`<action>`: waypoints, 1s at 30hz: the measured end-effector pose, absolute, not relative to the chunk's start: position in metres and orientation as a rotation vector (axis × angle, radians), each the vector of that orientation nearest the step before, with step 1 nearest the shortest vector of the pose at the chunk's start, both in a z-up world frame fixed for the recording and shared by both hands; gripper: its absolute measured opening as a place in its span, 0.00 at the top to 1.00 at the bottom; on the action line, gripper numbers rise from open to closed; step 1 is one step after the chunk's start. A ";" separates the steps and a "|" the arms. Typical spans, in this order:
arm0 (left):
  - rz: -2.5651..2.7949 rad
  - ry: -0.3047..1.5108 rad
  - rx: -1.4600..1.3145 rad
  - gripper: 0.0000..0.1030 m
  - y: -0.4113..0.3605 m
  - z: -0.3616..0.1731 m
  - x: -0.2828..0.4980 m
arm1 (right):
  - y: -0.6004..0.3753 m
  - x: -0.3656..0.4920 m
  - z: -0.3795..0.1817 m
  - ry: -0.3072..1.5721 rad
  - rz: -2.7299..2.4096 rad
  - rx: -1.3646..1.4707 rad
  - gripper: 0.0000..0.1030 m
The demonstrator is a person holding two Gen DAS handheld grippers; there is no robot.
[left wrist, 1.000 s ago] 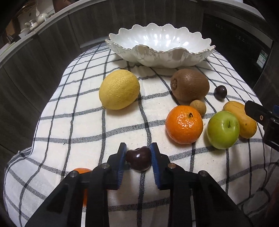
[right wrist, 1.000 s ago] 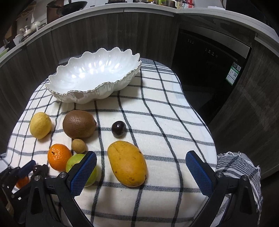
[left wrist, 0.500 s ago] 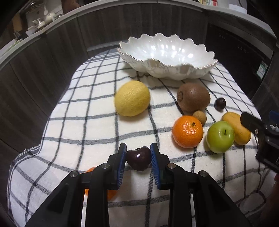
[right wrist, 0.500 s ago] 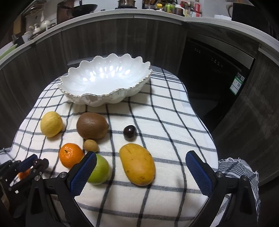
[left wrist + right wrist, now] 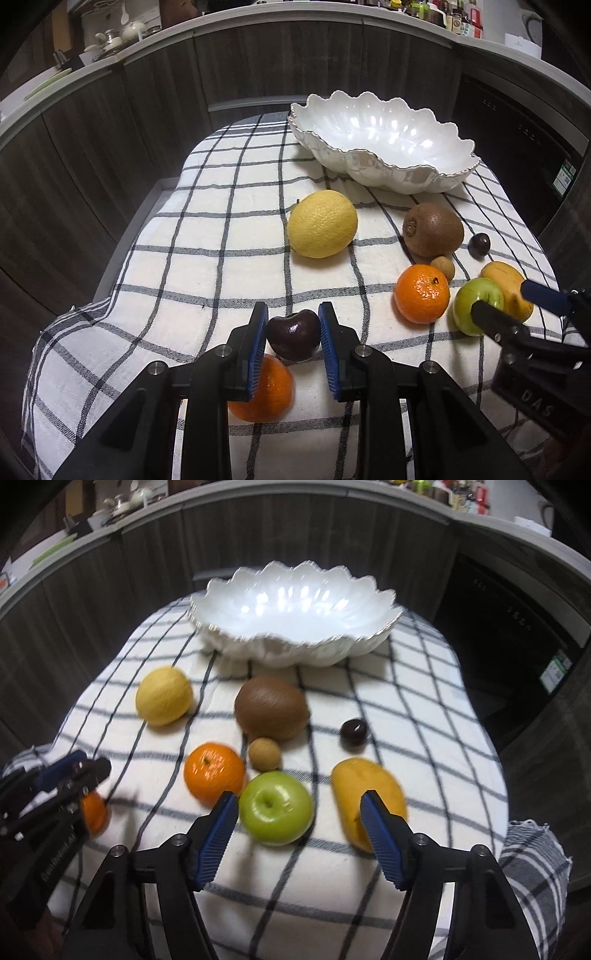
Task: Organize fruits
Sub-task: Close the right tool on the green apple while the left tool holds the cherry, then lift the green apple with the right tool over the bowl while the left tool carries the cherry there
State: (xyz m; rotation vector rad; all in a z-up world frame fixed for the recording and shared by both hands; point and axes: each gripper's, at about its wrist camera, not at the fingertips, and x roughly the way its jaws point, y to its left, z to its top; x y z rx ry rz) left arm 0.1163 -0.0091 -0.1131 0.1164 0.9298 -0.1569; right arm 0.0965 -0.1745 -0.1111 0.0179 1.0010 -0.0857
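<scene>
My left gripper (image 5: 293, 341) is shut on a dark red cherry (image 5: 293, 340) and holds it above the checked cloth, over an orange (image 5: 264, 391). My right gripper (image 5: 297, 825) is open, its jaws on either side of a green apple (image 5: 275, 806), which lies on the cloth. A white scalloped bowl (image 5: 388, 177) (image 5: 295, 646) stands empty at the back. In front of it lie a lemon (image 5: 322, 223), a kiwi (image 5: 433, 229), a second orange (image 5: 422, 293), a small tan fruit (image 5: 442, 266), a mango (image 5: 367, 799) and a second dark cherry (image 5: 352, 732).
The checked cloth (image 5: 221, 236) covers a small table whose edges drop off on all sides. Dark cabinet fronts (image 5: 110, 147) curve around behind. A folded checked towel (image 5: 532, 853) lies at the right edge.
My left gripper has lifted the cherry up and back, uncovering the orange below it. My right gripper has moved left and forward around the green apple, its jaws narrower than before.
</scene>
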 end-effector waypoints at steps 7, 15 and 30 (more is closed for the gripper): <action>-0.151 0.939 0.122 0.73 -0.009 -0.116 0.117 | -0.170 0.104 -0.126 1.061 -0.051 0.023 0.43; -0.155 0.941 0.136 0.73 -0.012 -0.119 0.117 | -0.172 0.111 -0.134 1.082 -0.054 0.047 0.47; -0.162 0.905 0.129 0.73 -0.012 -0.102 0.111 | -0.170 0.108 -0.127 1.061 -0.048 0.054 0.52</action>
